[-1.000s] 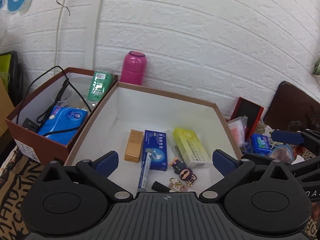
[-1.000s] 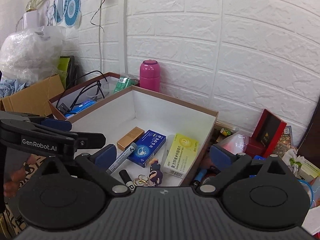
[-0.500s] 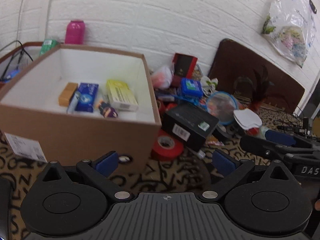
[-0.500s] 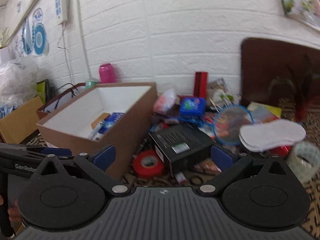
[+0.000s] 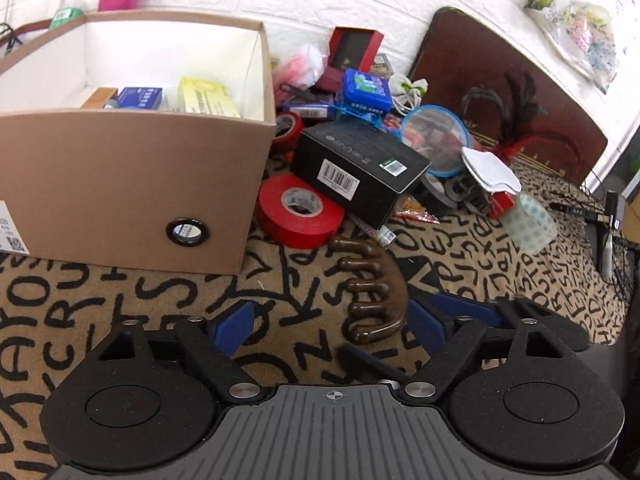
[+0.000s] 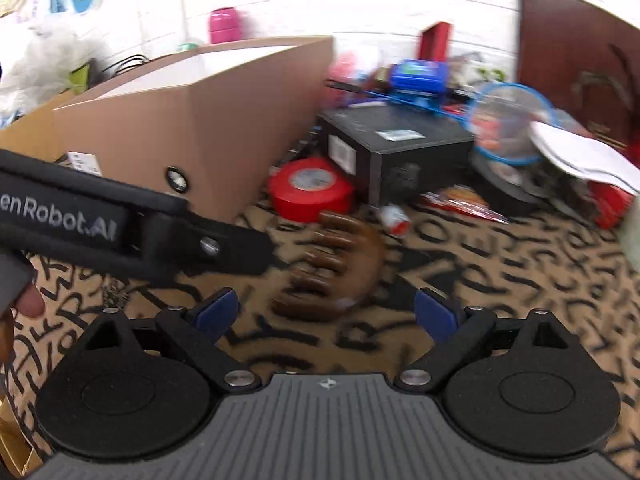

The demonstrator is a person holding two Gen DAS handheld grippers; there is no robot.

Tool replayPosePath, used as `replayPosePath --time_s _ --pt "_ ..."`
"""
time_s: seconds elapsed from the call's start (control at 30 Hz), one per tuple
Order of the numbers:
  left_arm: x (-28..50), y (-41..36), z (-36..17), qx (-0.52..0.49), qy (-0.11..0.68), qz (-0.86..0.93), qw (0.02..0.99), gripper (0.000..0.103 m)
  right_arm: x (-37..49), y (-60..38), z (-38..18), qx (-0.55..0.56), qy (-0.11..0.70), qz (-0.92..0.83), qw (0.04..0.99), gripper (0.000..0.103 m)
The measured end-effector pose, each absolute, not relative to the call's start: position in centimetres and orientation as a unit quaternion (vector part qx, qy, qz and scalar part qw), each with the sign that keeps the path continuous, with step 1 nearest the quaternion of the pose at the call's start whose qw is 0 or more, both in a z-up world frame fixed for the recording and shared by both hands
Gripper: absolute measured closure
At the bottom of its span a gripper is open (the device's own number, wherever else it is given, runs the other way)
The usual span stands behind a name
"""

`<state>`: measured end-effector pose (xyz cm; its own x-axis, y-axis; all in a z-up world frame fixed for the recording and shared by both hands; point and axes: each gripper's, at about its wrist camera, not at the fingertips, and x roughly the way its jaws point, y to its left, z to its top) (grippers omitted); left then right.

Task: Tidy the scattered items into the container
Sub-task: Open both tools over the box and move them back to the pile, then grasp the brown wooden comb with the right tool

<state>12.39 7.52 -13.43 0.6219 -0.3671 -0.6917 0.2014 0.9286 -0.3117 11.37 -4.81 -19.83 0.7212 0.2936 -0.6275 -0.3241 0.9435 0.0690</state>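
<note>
The left gripper (image 5: 334, 326) has its blue fingers (image 5: 234, 326) spread wide; they have just been closing a little, with nothing pressed between them. The brown wooden comb (image 5: 370, 292) lies on the lettered cloth (image 5: 500, 276) just ahead, its lower end between the pads but nearer the right one. The right gripper (image 6: 326, 314) is likewise spread, its jaws also just narrowing, empty, and aimed at the same comb (image 6: 332, 264) from the other side; that view is blurred.

Both seem to be reaching for one thing, so the better course is probably for one gripper to take the comb while the other turns to the red tape roll (image 5: 300, 210) or the black box (image 5: 358, 168) beyond. The comb is flat and curved with thick teeth; closing across its solid back rather than over the teeth should hold it more surely. The cardboard box (image 5: 132, 184), already holding a few packets, stands close on the left, so the carry is short.
</note>
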Motion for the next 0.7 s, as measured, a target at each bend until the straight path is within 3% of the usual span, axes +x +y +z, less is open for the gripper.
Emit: replayPosePath --time_s 0.07,0.17,0.43,0.57,0.7 --pt "12.5 7.4 -13.5 -0.100 0.405 -0.158 0.895 0.014 11.8 -4.5 -20.4 -0.039 0.338 0.161 0.926 0.019" --pt "12.8 7.0 -13.7 -0.098 0.407 -0.166 0.893 0.014 11.5 -6.0 -20.8 -0.038 0.330 0.158 0.930 0.023" --pt "14.2 4.4 -14.2 -0.079 0.404 -0.195 0.890 0.015 11.1 -14.4 -20.4 0.026 0.335 0.049 0.940 0.023" --pt "15.6 2.9 -14.7 -0.053 0.405 -0.196 0.891 0.023 10.5 -14.6 -20.1 0.026 0.327 0.059 0.943 0.024" --pt "16.2 2.7 -15.5 -0.045 0.412 -0.189 0.890 0.042 10.5 -13.9 -19.9 0.017 0.320 0.073 0.944 0.034"
